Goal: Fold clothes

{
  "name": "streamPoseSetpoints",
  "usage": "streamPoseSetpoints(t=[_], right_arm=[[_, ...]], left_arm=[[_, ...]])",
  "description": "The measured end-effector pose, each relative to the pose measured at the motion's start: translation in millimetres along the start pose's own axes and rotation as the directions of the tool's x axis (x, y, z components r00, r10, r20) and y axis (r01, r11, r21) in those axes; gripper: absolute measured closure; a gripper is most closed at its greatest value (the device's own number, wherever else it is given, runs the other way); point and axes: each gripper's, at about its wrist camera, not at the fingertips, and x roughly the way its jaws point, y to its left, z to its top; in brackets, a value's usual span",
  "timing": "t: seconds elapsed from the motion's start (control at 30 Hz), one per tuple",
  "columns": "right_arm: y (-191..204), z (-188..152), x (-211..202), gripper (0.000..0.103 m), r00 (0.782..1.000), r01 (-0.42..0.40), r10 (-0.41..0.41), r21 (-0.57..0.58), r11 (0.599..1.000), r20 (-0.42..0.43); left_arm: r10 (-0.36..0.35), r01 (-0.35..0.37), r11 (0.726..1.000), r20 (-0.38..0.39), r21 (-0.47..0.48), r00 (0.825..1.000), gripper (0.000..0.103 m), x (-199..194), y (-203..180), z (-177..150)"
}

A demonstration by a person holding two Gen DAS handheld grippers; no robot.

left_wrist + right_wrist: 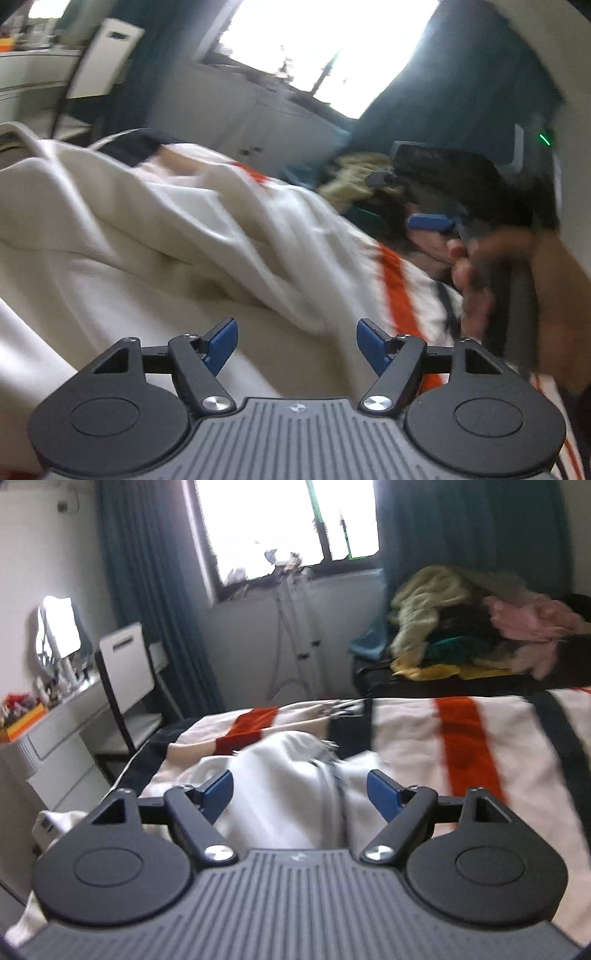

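A white garment [155, 236] lies crumpled on a bed with a white, orange and dark striped cover [397, 284]. My left gripper [297, 341] is open and empty just above the garment's near folds. In the right wrist view the same white garment [280, 786] lies bunched on the striped cover [461, 746]. My right gripper [299, 792] is open, with the white cloth lying between and below its blue pads, not clamped. The right gripper also shows in the left wrist view [413, 201], held in a hand at the right, blurred.
A heap of mixed clothes [472, 627] sits at the bed's far right. A white desk [62, 731] with a mirror and a white chair [125, 664] stand to the left. A window [288, 524] with teal curtains is behind the bed.
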Motion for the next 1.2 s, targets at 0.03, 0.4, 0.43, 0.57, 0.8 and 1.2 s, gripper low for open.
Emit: streamPoseSetpoints(t=[0.03,0.4,0.43,0.57,0.8,1.2], right_arm=[[8.7,8.4,26.6,0.023,1.0,0.001,-0.002,-0.021,1.0,-0.031],[60.4,18.9,198.3,0.036,0.963,0.162,-0.201,-0.205,0.965,-0.182],[59.8,15.8,206.1,0.062,0.953,0.174,-0.218,-0.21,0.962,-0.211],[52.0,16.4,188.6,0.089,0.949,0.218,-0.257,-0.208,0.953,-0.181],[4.6,49.9,55.4,0.089,0.948,0.294,-0.281,-0.075,0.953,0.146],[-164.2,-22.3,-180.4,0.089,0.827,0.38,-0.466,0.297,0.876,0.316]], left_arm=[[0.015,-0.015,1.0,0.004,-0.021,1.0,0.03,8.4,6.4,2.2],[-0.003,0.003,0.995,-0.003,-0.101,1.0,0.03,63.0,32.1,5.8],[-0.005,0.004,0.994,-0.003,-0.107,1.0,0.03,64.6,32.5,6.3],[-0.01,0.009,0.992,-0.003,-0.128,1.0,0.03,71.2,34.0,8.4],[-0.025,0.024,0.985,-0.004,-0.172,1.0,0.03,60.3,22.5,14.5],[-0.022,0.025,0.999,0.083,-0.042,0.996,0.026,-6.1,-25.4,3.9]])
